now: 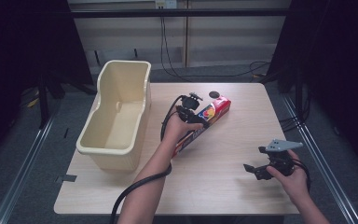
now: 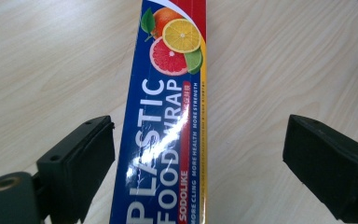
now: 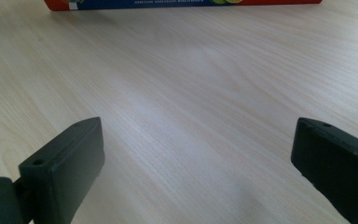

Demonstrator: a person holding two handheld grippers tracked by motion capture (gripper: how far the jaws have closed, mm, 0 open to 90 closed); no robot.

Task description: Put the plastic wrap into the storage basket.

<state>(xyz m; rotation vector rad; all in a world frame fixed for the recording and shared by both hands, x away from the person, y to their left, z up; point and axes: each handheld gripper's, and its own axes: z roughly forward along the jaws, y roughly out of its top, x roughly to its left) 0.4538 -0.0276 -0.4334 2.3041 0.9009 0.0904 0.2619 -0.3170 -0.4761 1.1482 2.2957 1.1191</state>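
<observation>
A long blue and red box of plastic food wrap [image 1: 218,107] lies slantwise on the wooden table, just right of the bin. My left gripper [image 1: 197,124] hangs over the box's middle, pointing down at it. In the left gripper view the box [image 2: 168,121] runs up between the two black jaws of this gripper [image 2: 198,140]. The jaws stand wide; the left one is close beside the box's edge and the right one is well clear of it. My right gripper [image 1: 253,171] rests low at the table's front right, open [image 3: 196,154] over bare wood, with the box's edge [image 3: 186,3] far ahead.
A deep cream plastic bin [image 1: 103,79] stands empty along the table's left side. A small black round disc [image 1: 214,94] lies by the box's far end. Light wood table [image 1: 242,135] stretches between the two hands. Cables trail on the floor behind.
</observation>
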